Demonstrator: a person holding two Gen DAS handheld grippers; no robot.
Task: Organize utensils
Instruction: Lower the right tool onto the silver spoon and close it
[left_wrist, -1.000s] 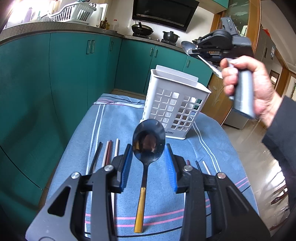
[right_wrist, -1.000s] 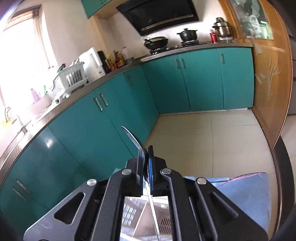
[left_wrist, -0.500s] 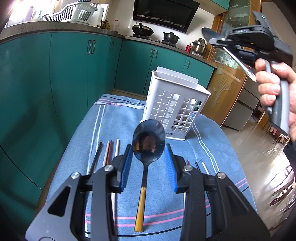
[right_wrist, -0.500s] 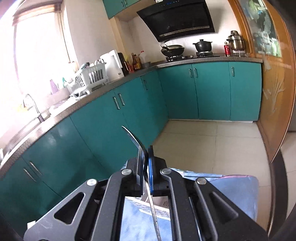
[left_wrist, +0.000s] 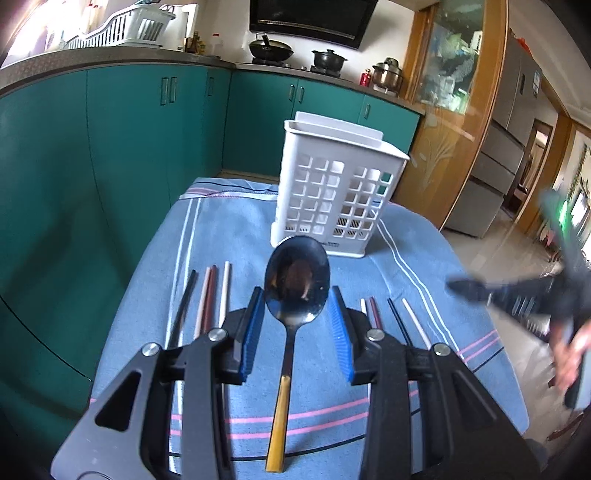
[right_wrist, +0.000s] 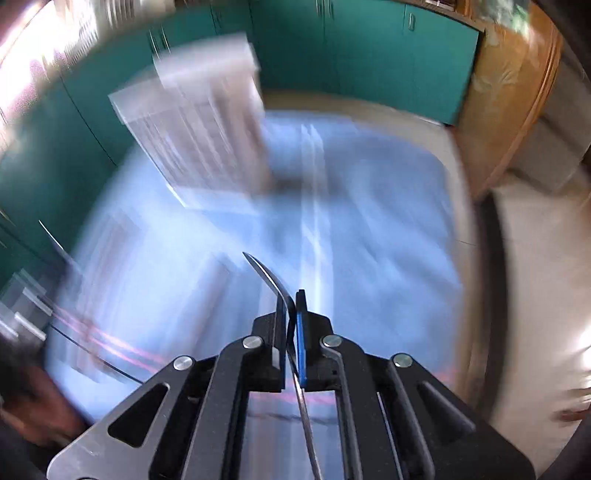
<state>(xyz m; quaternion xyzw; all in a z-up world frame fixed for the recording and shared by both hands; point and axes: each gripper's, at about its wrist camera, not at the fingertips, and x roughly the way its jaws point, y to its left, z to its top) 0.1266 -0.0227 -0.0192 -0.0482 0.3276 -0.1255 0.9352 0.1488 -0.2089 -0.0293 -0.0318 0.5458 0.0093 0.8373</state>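
A dark spoon with a gold handle (left_wrist: 297, 284) lies on the blue cloth (left_wrist: 251, 229). My left gripper (left_wrist: 297, 314) is open, its blue pads on either side of the spoon's bowl. A white perforated utensil holder (left_wrist: 340, 184) stands behind it. My right gripper (right_wrist: 290, 314) is shut on a second metal spoon (right_wrist: 266, 275), held edge-on; it shows blurred at the right of the left wrist view (left_wrist: 517, 291). The holder (right_wrist: 199, 122) is smeared in the right wrist view.
Chopsticks lie in two groups on the cloth, left (left_wrist: 207, 295) and right (left_wrist: 402, 317) of the spoon. Teal cabinets (left_wrist: 122, 140) stand left and behind. A wooden glass door (left_wrist: 450, 110) and tiled floor are to the right.
My right gripper, with its spoon, has swung fast from high above the holder down to the right side of the table. The left gripper and the lying spoon have not moved.
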